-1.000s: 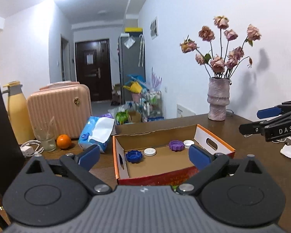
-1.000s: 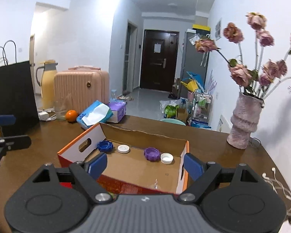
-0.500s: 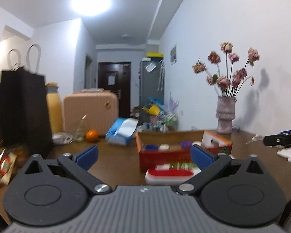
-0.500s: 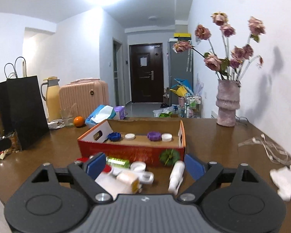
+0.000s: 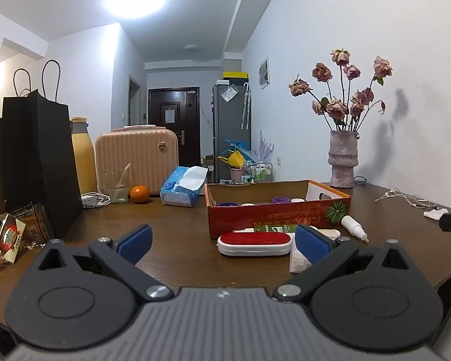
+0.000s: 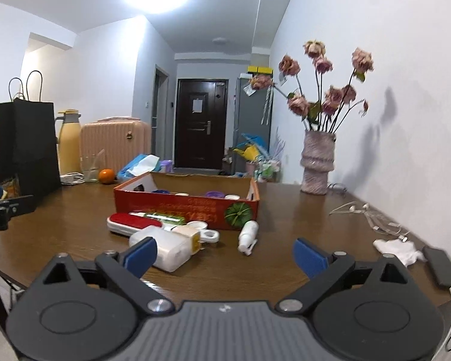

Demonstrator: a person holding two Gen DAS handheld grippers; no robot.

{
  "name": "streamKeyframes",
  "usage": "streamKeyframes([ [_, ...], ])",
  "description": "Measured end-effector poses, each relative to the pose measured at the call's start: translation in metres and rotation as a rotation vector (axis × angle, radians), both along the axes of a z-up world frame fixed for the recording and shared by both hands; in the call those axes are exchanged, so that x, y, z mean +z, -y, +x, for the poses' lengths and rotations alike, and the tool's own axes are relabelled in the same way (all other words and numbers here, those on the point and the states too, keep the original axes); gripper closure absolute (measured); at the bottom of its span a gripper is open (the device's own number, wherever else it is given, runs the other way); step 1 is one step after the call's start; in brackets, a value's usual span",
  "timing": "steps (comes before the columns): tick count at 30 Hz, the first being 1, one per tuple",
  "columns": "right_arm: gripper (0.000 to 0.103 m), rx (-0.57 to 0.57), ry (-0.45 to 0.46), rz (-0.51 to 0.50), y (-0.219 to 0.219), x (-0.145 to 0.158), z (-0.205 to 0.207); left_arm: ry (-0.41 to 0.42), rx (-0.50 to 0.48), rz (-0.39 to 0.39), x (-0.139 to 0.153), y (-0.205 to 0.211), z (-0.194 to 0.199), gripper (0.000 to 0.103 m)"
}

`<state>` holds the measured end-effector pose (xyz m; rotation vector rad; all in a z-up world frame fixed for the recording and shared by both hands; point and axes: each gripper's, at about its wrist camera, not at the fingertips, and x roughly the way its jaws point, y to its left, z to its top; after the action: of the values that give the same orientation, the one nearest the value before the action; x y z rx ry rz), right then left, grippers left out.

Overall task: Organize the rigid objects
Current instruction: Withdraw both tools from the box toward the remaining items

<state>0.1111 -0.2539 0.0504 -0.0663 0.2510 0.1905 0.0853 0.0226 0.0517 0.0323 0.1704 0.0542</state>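
Both grippers hang low over the near edge of the desk [image 6: 285, 210], each spread wide and empty; the right gripper [image 6: 225, 255] has just been opening, nothing between its pads. The loose items lie in a cluster against the front wall of the cardboard box [image 6: 189, 207]: a red-topped brush [image 6: 132, 224], a white bottle [image 6: 165, 248] on its side, a small dropper bottle [image 6: 248, 236]. The left gripper [image 5: 222, 243] faces that brush. Best bet: come in level, straddle one piece across its narrow width, lift clear over the box wall. Caps already sit inside. Behind, a vase [image 6: 317, 162] of dried roses, a black bag [image 5: 39, 162], a hallway door.
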Motion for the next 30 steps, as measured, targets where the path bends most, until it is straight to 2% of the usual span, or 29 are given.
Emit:
streamKeyframes([
  [8,0.005,-0.023,0.037,-0.018,-0.006,-0.013,0.01,-0.084,-0.026,0.002,-0.024,0.005,0.017,0.0],
  [16,0.005,-0.04,0.038,-0.006,-0.003,-0.032,0.032,-0.106,-0.022,0.017,-0.045,0.009,0.033,0.0],
  [25,0.006,-0.056,-0.042,0.029,-0.001,-0.063,0.073,-0.123,0.008,0.016,-0.046,0.004,0.064,0.0],
  [30,0.007,-0.072,-0.097,0.08,0.006,-0.066,0.096,-0.163,0.034,0.005,-0.04,0.0,0.092,0.0],
])
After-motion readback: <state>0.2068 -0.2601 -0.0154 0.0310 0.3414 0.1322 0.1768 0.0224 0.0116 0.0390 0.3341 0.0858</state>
